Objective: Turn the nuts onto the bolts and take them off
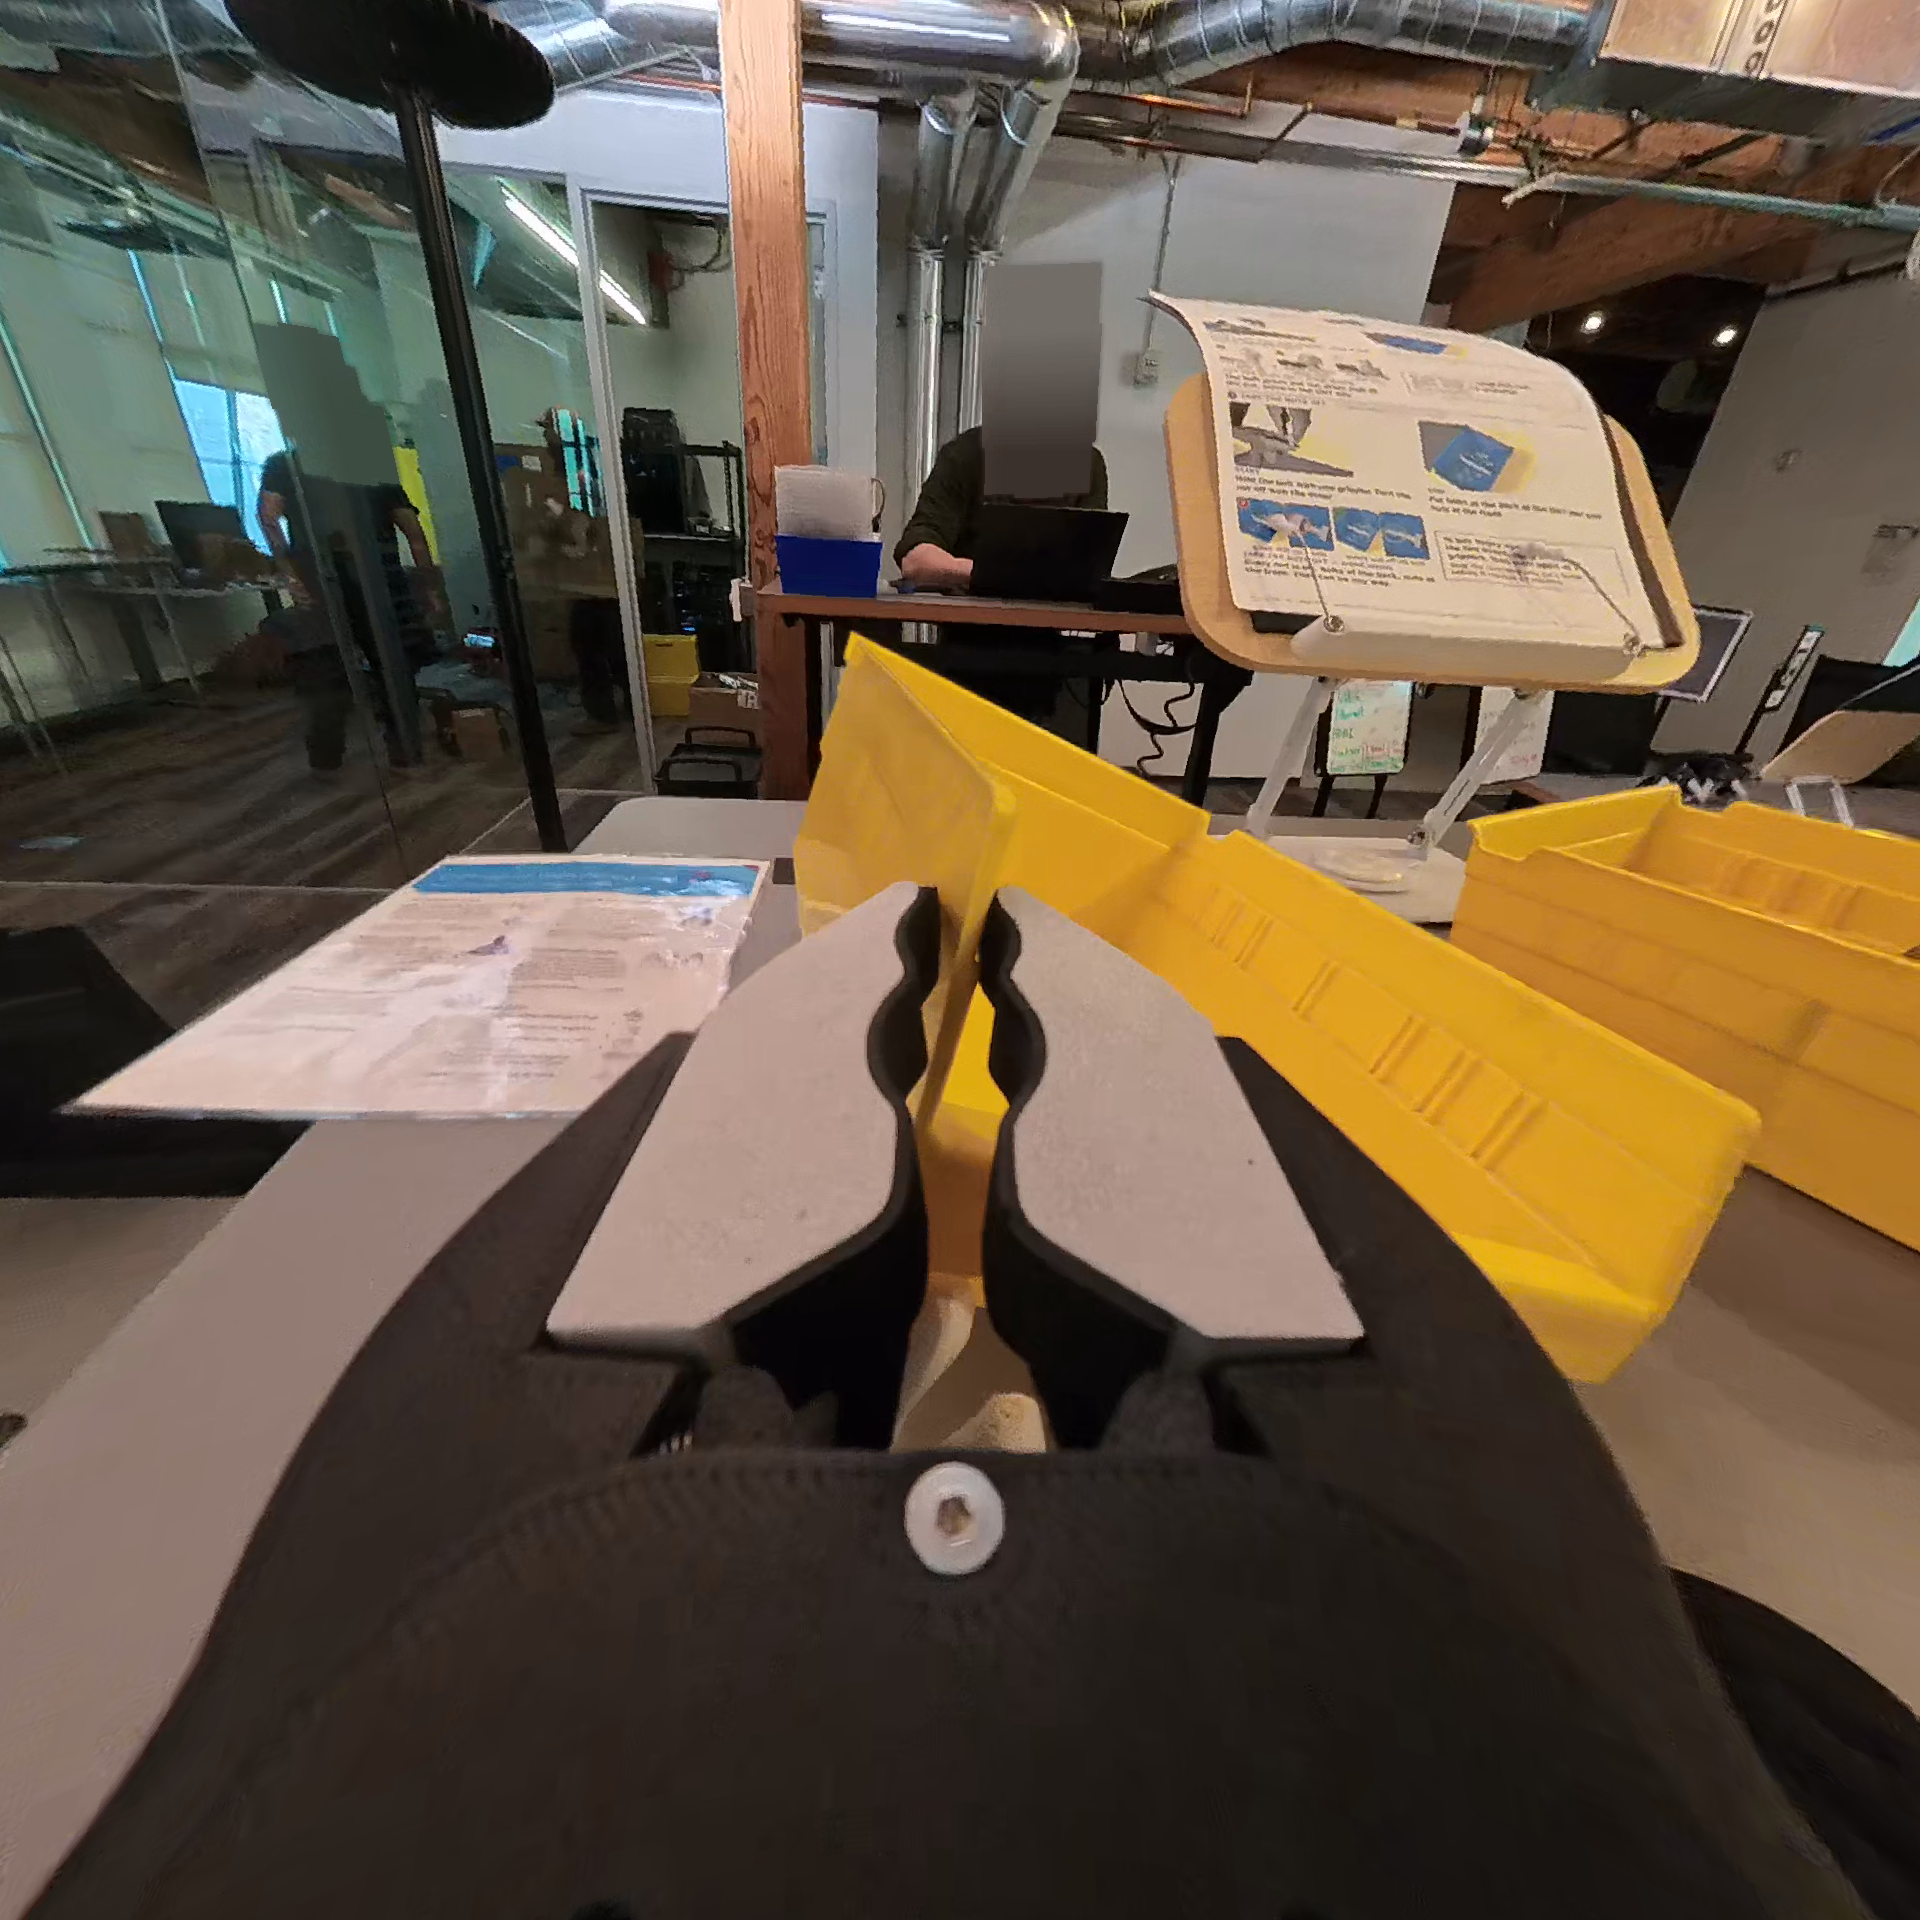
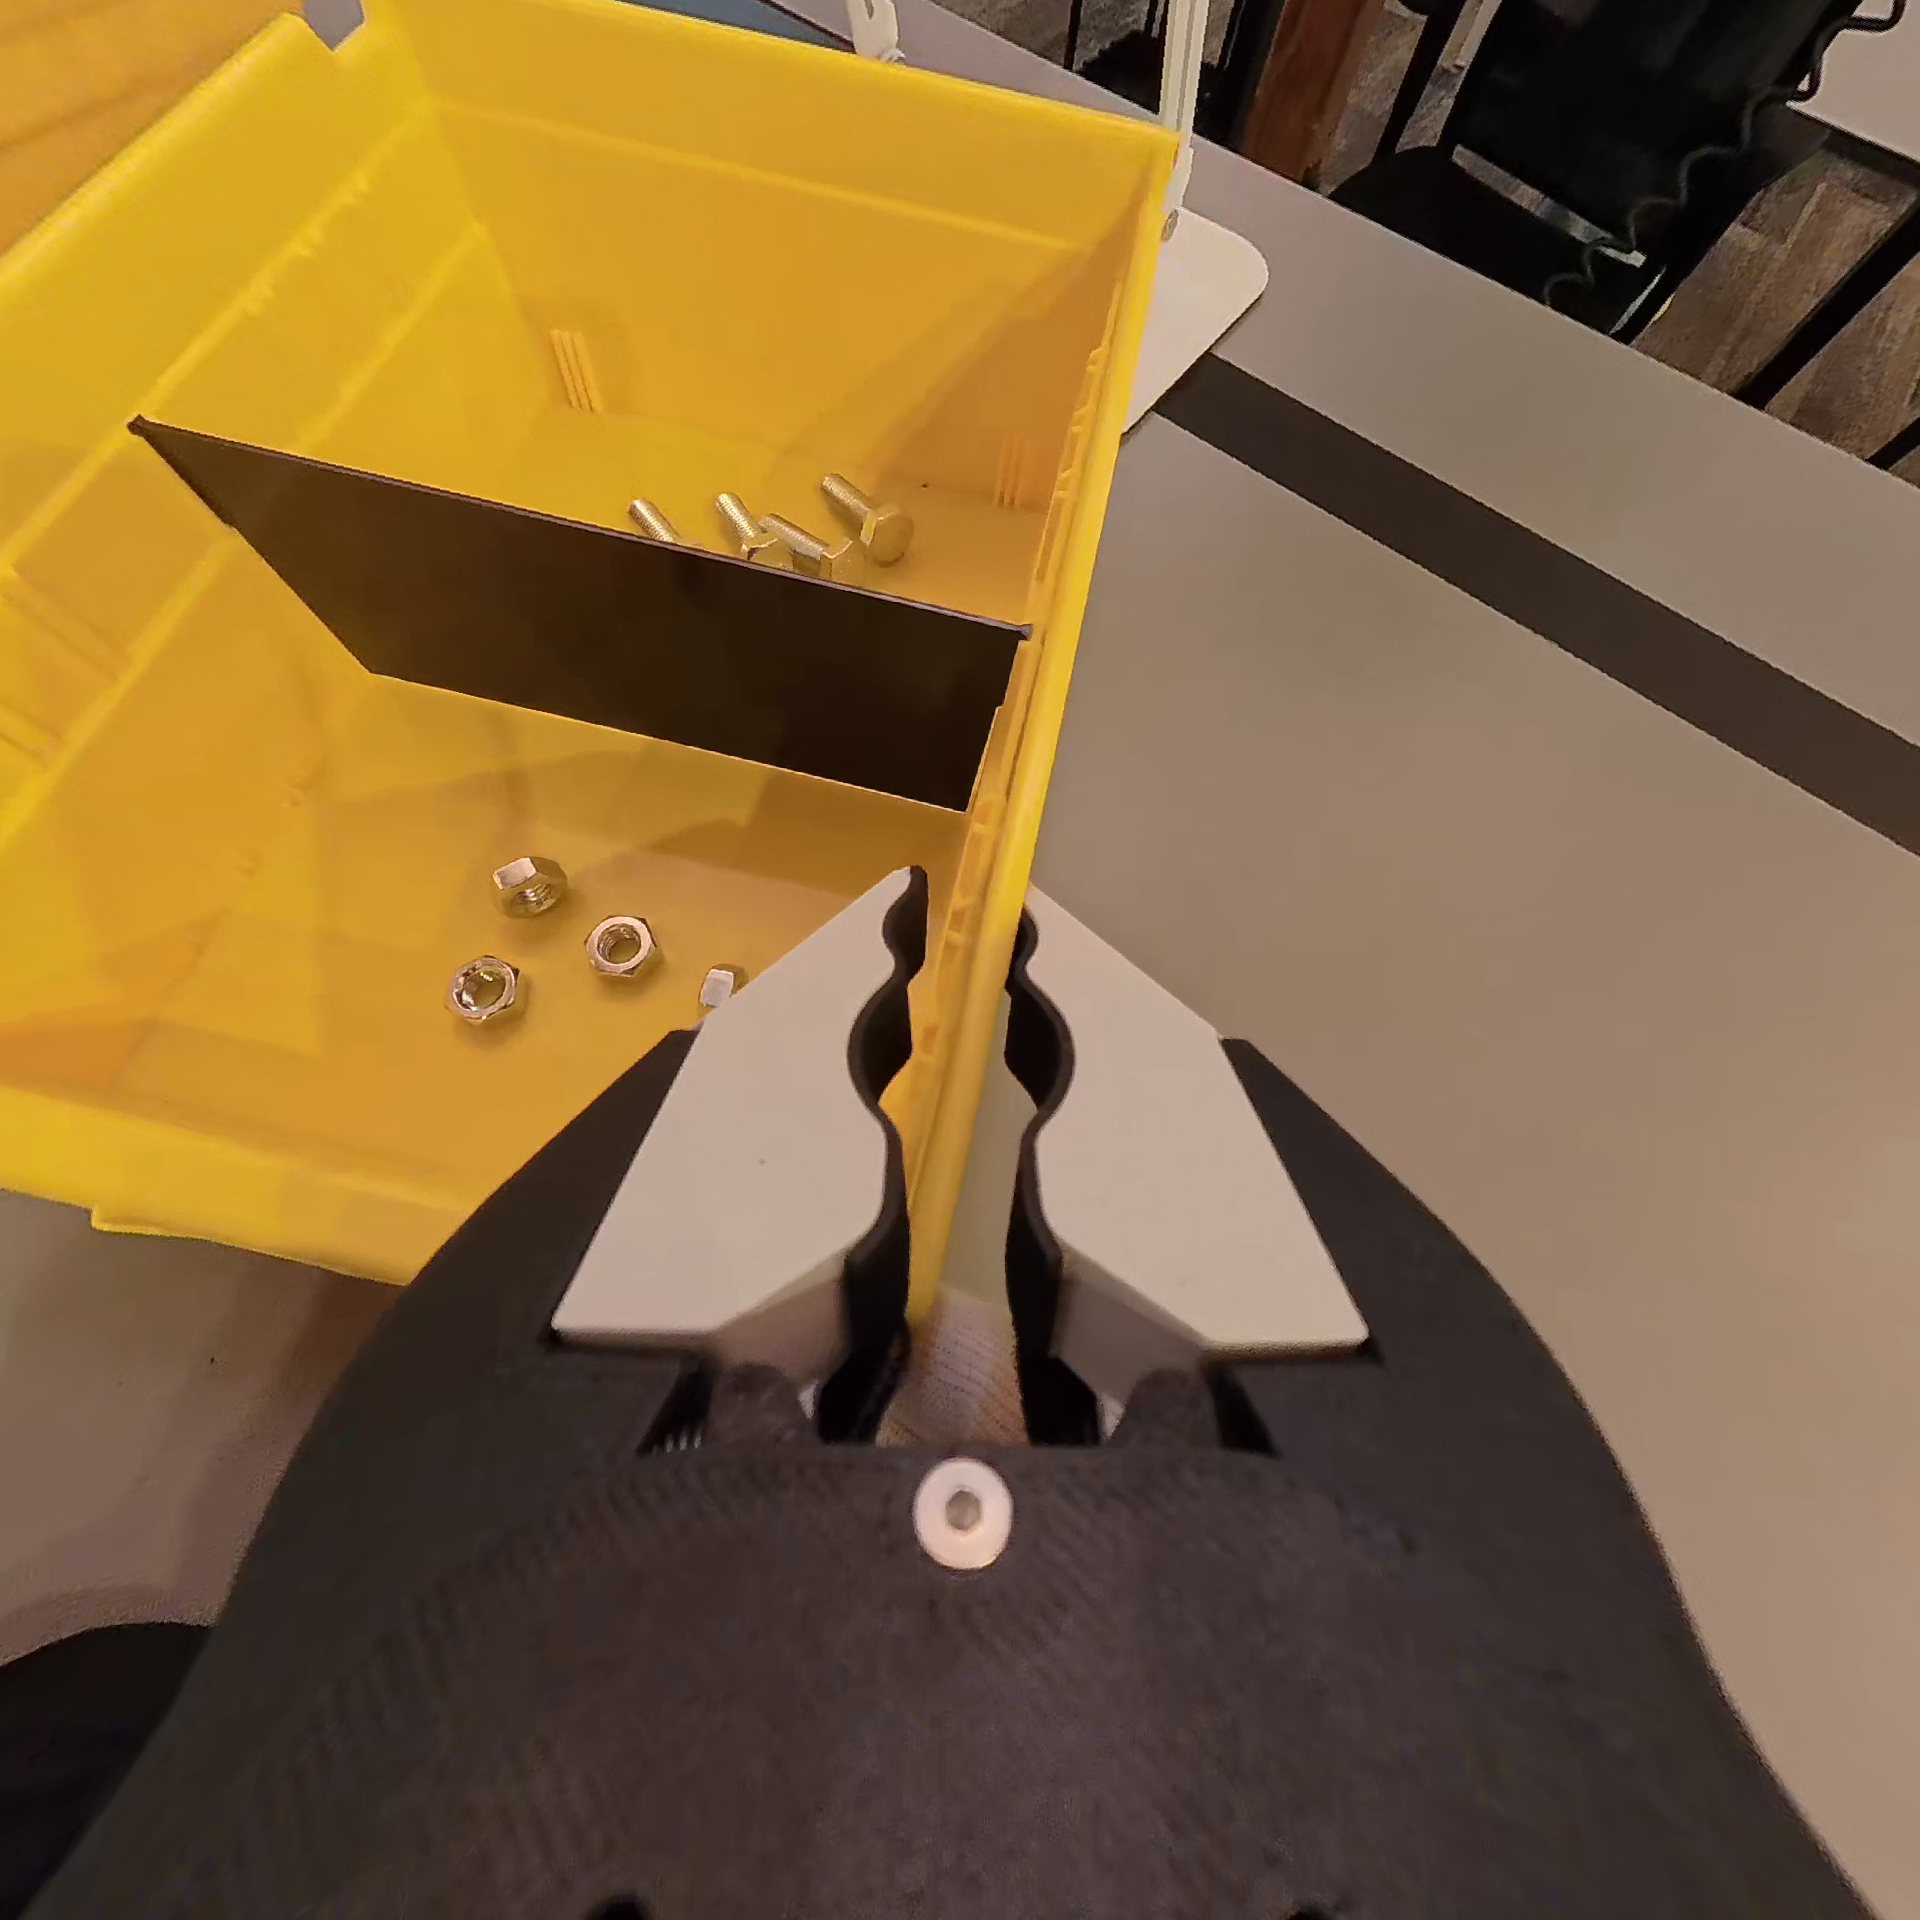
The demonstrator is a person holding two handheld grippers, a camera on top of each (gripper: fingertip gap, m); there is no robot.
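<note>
Both grippers pinch yellow bin (image 2: 727, 208) walls, left gripper (image 1: 961, 914) on left wall, right gripper (image 2: 966, 914) on right, fingers nearly closed, likely tilting or repositioning. Nuts (image 2: 623, 945) near compartment, bolts (image 2: 821, 530) far, behind black divider (image 2: 623, 634).

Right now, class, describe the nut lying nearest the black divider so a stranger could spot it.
Find the yellow plastic bin and its black divider. In the near compartment lie silver hex nuts; the target nut lies farthest back, closest to the divider.
</note>
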